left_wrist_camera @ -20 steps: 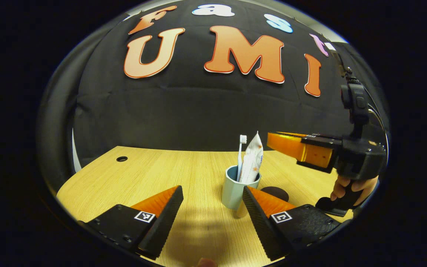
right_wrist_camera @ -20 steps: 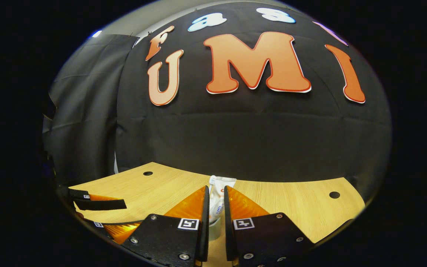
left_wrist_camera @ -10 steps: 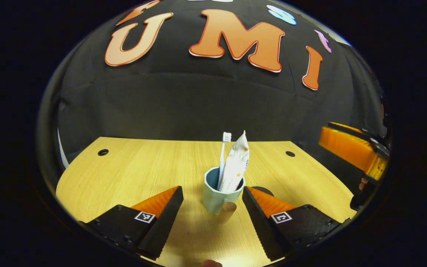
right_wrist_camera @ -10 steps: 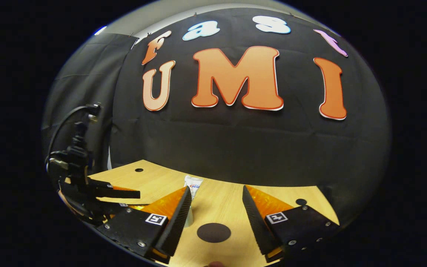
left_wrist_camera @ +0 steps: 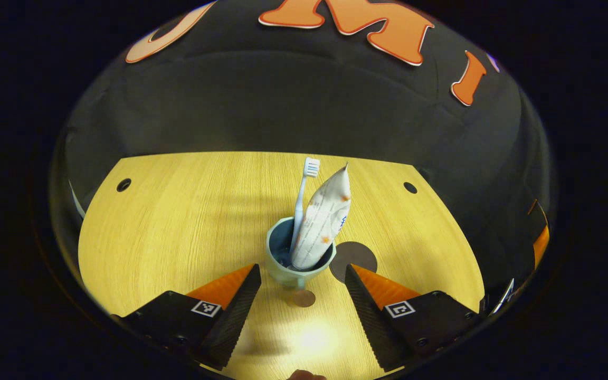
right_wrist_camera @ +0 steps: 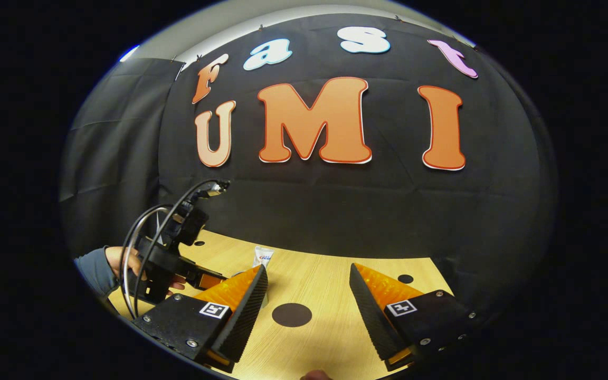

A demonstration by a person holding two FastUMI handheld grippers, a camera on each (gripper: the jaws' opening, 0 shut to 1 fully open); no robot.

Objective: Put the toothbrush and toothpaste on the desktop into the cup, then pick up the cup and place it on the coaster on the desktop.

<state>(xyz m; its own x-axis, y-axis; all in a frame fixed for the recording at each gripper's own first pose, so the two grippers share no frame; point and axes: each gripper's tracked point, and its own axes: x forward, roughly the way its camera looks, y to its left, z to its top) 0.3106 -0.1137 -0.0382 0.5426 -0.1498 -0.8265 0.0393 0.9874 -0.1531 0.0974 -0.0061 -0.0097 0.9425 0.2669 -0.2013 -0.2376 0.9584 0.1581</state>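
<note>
A pale teal cup stands upright on the wooden desktop, with a light blue toothbrush and a white toothpaste tube standing in it. My left gripper is open, its fingers on either side of the cup's near wall without touching it. A dark round coaster lies just right of the cup. In the right gripper view, my right gripper is open above the coaster. The tube's top peeks over its left finger, which hides the cup.
Cable holes sit at the desk's far corners. The black cloth wall closes the back. In the right gripper view a hand holds the left gripper's body, cables looping above it. A sliver of the right gripper shows at the right edge.
My right gripper let go of the toothpaste tube, opened and drew back to the right. My left gripper moved in on the cup and tilted downward.
</note>
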